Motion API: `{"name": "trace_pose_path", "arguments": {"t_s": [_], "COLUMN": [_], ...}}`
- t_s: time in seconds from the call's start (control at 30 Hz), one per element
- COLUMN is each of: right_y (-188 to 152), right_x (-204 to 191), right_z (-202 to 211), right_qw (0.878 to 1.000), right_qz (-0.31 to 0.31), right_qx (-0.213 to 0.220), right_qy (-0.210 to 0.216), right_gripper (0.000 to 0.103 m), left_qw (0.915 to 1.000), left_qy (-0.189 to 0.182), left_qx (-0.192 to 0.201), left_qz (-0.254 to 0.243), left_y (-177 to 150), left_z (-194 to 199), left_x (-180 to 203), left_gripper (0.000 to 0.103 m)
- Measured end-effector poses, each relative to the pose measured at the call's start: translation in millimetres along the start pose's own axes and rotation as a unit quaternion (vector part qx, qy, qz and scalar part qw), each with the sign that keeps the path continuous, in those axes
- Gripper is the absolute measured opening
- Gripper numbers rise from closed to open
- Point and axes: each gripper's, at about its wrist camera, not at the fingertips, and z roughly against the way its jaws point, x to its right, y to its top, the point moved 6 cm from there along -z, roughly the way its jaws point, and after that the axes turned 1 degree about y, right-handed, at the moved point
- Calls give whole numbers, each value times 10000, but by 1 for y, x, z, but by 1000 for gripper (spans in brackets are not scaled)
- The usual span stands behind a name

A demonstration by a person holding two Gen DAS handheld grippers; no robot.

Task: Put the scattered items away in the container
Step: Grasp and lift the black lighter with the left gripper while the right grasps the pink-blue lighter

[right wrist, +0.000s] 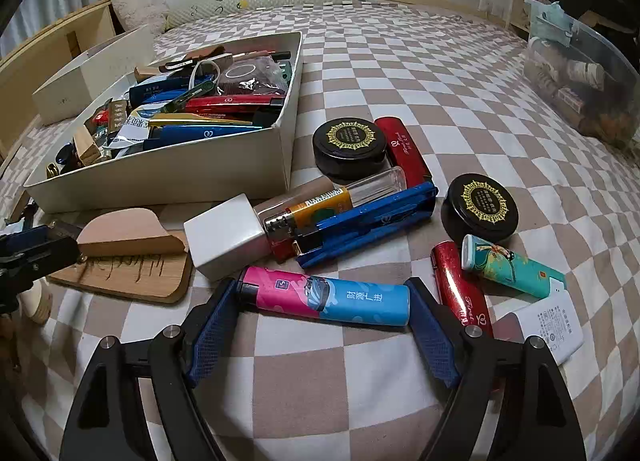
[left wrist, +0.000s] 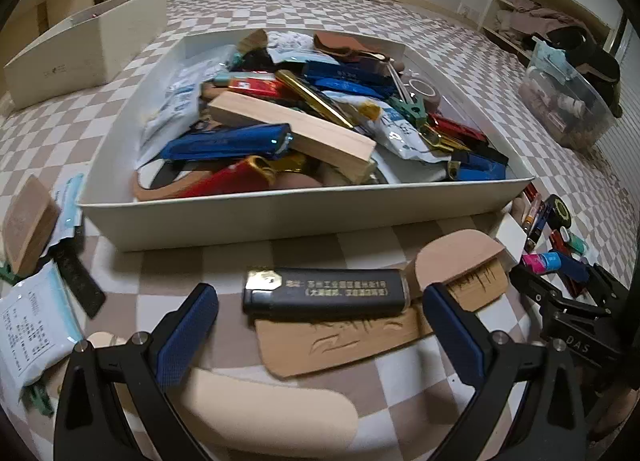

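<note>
Work on the bed looks well advanced but not finished, as I judge it. On the checkered bedcover stands the white container (left wrist: 280, 217), already heaped with lighters, packets, a wooden block and other small things, so the larger part of the tidying seems done. Several items still lie outside it. Near its front wall the black lighter (left wrist: 326, 291) rests on a flat wooden piece (left wrist: 340, 345), and the left tongs (left wrist: 320, 309) stand spread around it, one pad on each side, not touching it as far as I can see. To the right of the container lies a second group: the pink and blue lighter (right wrist: 326, 295), a blue lighter (right wrist: 368, 217), a clear lighter with yellow label (right wrist: 332, 201), a white cube (right wrist: 224, 237), two round black tins (right wrist: 350, 143), red lighters and a teal lighter (right wrist: 512, 267). The right tongs (right wrist: 320, 317) have the pink and blue lighter between their pads; the pads are at its two ends and appear to touch it, so I take it as pinched lengthwise, still lying on the bedcover. On the far left more packets (left wrist: 36, 321) and a wooden piece (left wrist: 28, 225) wait too. I would say that more than ten pieces remain, and both lighters still have to be lifted over the container wall.
</note>
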Motion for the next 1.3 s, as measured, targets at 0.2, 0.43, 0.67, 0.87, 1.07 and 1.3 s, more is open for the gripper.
{"name": "trace_pose_path", "arguments": {"t_s": [0.2,0.43,0.67,0.87,1.07,1.3], "right_y": [0,0,-1,0,0,-17], "right_x": [1,1,1,-1,-10,-27], "right_z": [0,0,0,-1,4,20], "right_qw": [10000,10000,10000,10000,9997,9981], "right_qz": [-3,-4,-5,51,216,466], "right_qx": [19,19,21,62,103,18], "right_qy": [6,8,9,-57,4,407], "right_gripper": [83,83,83,83,83,83], "left_qw": [9999,9999,9999,10000,9989,9960], "left_qy": [81,28,-15,-42,-275,-479], "left_qx": [-31,25,49,56,181,101], "left_qz": [-136,-115,-116,-47,-322,-750], "left_y": [1,4,-1,-8,-19,-50], "left_z": [-7,-6,0,9,34,54], "left_x": [5,4,-1,-6,6,32], "left_gripper": [101,83,83,83,83,83]}}
